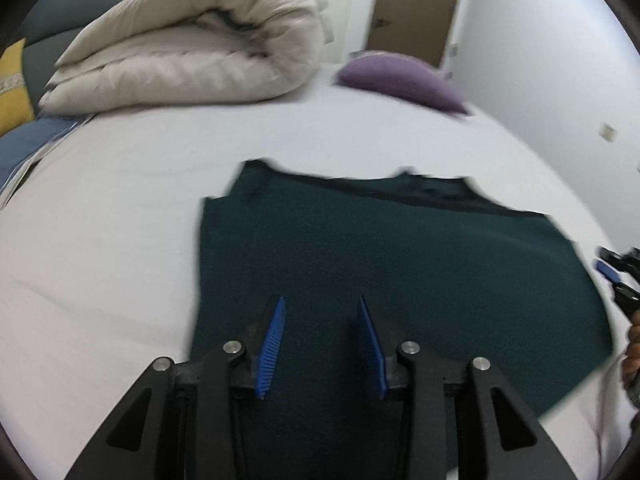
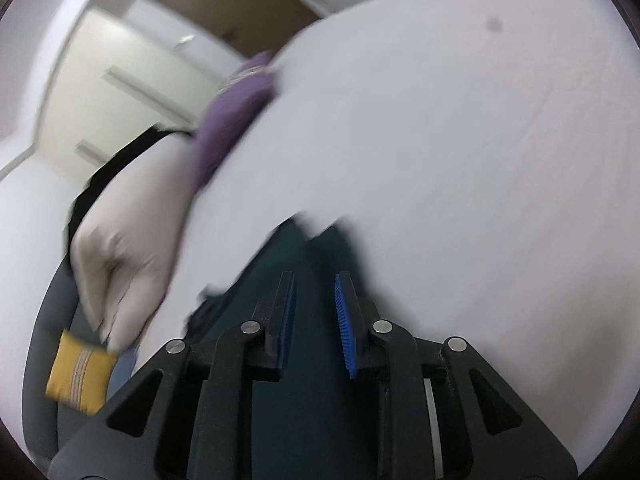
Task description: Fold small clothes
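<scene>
My left hand-held gripper (image 1: 321, 300), black with blue ribbed pads, has its jaws spread wide and empty. My right hand-held gripper (image 2: 315, 280) is tilted, jaws parted with nothing between them; its tips show at the left view's right edge.

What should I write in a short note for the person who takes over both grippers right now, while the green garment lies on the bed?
Left gripper: open, holds nothing, above the near part of the dark green garment.
Right gripper: open, holds nothing, above the garment's edge.
Garment: lies flat on the white bed sheet, apparently folded already.
Beige duvet and purple cushion lie farther back.
Left: finish folding; views are blurred.
</scene>
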`<state>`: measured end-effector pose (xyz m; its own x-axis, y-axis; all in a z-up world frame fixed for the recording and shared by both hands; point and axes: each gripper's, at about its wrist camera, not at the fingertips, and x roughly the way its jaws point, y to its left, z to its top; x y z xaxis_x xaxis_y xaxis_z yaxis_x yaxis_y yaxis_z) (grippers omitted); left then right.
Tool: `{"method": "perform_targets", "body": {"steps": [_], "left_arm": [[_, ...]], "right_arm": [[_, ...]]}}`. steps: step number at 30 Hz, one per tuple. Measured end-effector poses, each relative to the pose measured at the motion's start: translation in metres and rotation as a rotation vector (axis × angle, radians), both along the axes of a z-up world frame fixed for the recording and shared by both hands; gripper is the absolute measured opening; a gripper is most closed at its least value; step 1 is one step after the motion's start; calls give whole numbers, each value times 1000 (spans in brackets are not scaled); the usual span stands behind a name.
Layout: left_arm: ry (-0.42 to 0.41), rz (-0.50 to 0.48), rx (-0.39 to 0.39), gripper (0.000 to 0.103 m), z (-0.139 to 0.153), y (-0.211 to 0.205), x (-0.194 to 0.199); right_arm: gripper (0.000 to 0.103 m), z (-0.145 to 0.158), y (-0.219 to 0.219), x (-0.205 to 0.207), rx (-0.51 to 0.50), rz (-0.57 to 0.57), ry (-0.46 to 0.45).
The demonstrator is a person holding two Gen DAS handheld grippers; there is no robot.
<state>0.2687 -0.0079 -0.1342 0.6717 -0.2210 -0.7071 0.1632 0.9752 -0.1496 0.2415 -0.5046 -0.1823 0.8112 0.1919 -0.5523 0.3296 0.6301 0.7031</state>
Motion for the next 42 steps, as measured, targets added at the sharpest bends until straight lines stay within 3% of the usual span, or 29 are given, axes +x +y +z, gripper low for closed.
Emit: {"method": "perform_targets", "body": {"steps": [3,6,8,10,13,23,29,33,37,39,42], "left_arm": [[5,-93,52,42,1,-37,-30],[33,-83,143,42,-17,-47,-38],[66,-53,102,44,-26,-35,-38],[77,-48,98,44,-27,-28,-39],[72,-62,144,45,-27,-31,-42],[72,-60,126,45,-30,-27,-41],[73,-61,126,45,-30,-26,-39],[77,-60,129,46,-30,-26,-37],[79,-47,113,46,-24,-22,-40],[68,-25,103,50,-19,-16,-43],[72,21,85,55,-20,2,-43]], "right_arm": [[20,6,61,-10,51,213,-41],[20,-11,138,-11,82,432,10],[21,-32,186,-3,67,571,82],[21,-46,204,-2,28,609,121],[21,-49,184,2,25,575,84],[20,-51,-2,-60,95,155,49],[21,-32,-48,-108,48,67,56],[25,-12,-39,-127,-8,57,57],[28,21,23,-116,-14,154,-4],[36,25,47,-101,-24,235,-10],[38,13,72,-80,-28,304,34]]}}
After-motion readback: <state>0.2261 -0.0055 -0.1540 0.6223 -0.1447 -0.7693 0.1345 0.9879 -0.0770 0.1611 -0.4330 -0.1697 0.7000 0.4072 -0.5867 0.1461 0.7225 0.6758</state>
